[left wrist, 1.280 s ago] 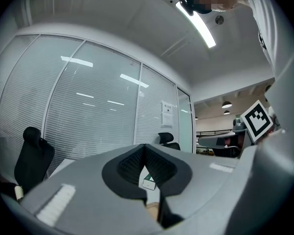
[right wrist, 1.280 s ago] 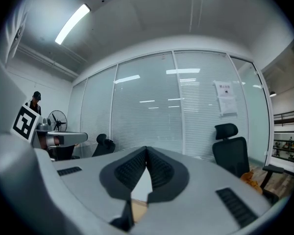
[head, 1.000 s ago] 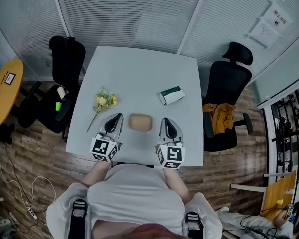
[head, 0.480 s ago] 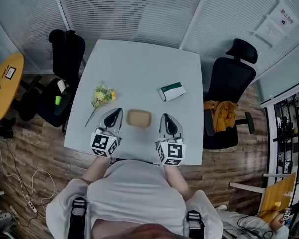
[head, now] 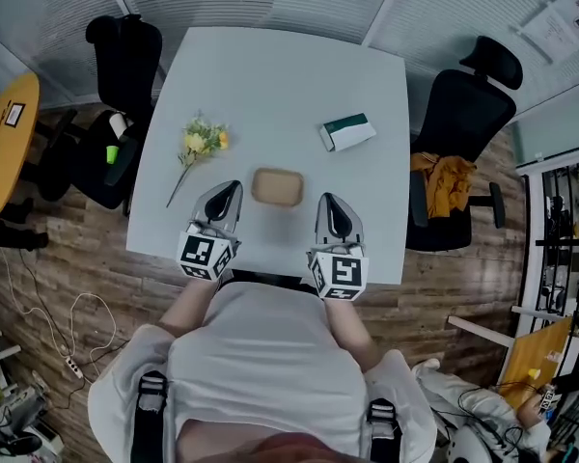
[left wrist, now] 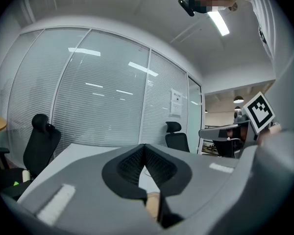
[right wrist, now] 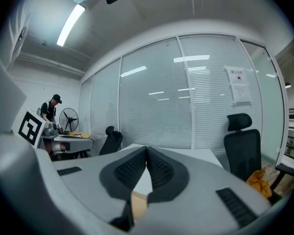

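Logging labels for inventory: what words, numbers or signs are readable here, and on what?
Nothing reads clearly.
White paper notice on the glass wall: too blurred.
Green-and-white box: print too small.
Marker cubes: black square patterns, no words.

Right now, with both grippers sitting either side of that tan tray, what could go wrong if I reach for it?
1. The left gripper and right gripper both have their jaws together, so pushing in would likely shove the tan tray rather than grip it.
2. The flower sprig lies close to the left gripper, with its stem near the edge of the table. A wide swing could drag it off.
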`<move>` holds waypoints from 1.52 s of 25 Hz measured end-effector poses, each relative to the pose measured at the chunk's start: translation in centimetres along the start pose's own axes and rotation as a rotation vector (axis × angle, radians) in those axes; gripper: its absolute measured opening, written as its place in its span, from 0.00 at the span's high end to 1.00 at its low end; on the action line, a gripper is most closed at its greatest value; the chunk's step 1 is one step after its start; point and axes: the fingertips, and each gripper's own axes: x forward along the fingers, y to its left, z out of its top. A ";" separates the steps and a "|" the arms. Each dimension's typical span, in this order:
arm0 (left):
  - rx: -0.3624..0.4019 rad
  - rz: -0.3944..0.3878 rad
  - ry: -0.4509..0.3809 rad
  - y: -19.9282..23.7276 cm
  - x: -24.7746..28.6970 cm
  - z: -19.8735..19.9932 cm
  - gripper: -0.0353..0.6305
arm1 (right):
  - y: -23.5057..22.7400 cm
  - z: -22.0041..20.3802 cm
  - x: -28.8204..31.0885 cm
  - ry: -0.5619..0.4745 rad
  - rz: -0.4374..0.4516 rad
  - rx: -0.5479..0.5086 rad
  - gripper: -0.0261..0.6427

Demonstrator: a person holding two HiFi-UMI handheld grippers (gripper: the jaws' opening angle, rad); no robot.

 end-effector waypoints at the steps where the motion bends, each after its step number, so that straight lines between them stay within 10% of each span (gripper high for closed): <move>1: -0.003 -0.003 0.011 -0.1 -0.1 -0.5 0.95 | 0.1 -0.3 0.0 0.007 0.000 0.000 0.95; 19: 0.027 -0.029 0.142 -1.1 -0.6 -5.9 0.95 | 0.7 -2.4 -0.8 0.044 -0.007 0.002 0.95; 24: 0.002 -0.035 0.179 -1.0 -0.5 -6.8 0.70 | 0.9 -2.3 -1.2 0.040 -0.008 0.002 0.95; 38: 0.017 -0.037 0.259 0.1 1.5 -9.9 0.70 | 0.1 -2.9 -1.4 0.052 -0.023 0.010 0.95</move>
